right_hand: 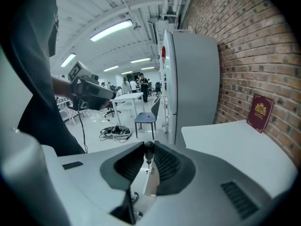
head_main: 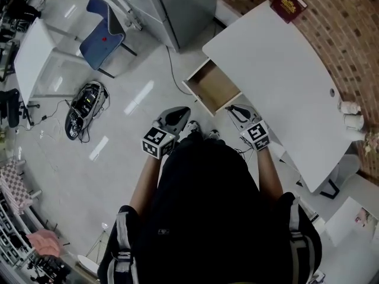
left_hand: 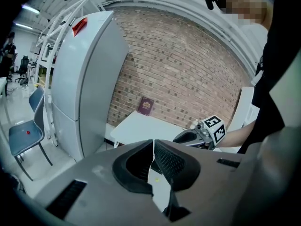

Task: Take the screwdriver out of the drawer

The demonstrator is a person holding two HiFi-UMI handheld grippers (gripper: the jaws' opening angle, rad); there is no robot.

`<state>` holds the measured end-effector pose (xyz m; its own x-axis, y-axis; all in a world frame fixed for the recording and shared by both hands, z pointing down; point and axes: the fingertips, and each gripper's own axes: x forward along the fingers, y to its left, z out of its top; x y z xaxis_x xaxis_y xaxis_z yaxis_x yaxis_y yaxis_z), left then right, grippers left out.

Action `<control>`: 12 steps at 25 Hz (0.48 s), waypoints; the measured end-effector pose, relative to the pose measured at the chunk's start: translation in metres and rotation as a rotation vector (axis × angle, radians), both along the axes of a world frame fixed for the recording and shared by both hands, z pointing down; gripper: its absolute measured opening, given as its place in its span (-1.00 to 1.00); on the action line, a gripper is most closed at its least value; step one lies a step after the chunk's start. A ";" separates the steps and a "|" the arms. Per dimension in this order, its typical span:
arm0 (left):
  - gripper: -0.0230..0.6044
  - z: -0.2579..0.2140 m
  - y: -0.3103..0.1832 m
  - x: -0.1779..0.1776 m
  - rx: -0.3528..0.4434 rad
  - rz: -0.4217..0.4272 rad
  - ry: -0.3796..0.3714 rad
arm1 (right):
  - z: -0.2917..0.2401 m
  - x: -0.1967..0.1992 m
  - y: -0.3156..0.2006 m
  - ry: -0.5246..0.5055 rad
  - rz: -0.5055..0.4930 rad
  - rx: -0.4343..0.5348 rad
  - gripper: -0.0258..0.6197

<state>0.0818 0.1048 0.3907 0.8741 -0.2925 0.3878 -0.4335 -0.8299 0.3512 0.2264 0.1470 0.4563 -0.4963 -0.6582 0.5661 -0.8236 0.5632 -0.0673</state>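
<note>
Head view: the drawer (head_main: pixel 212 87) is pulled open and looks empty.

Left gripper view: the left gripper (left_hand: pixel 153 144) is closed on nothing.

Right gripper view: the right gripper (right_hand: pixel 149 145) pinches the little screwdriver (right_hand: pixel 149 149), up out of the drawer. The job looks almost done.

White table (head_main: pixel 278 70) beside a brick wall (head_main: pixel 355 40), a maroon book (head_main: pixel 288 3) upright at its far edge, its drawer (head_main: pixel 214 87) open

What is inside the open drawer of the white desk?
Only the bare wooden bottom of the drawer shows; no tool lies there. The screwdriver is held in the right gripper. Any part of the drawer that lies under the desk is covered.
</note>
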 end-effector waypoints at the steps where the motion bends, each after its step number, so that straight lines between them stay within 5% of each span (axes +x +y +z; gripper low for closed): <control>1: -0.86 0.000 0.005 0.001 -0.001 -0.008 -0.005 | -0.001 0.000 0.002 0.002 -0.003 0.012 -0.54; 12: -0.86 0.002 0.056 0.001 -0.001 -0.097 -0.033 | -0.008 -0.014 0.025 -0.013 -0.107 0.057 -0.54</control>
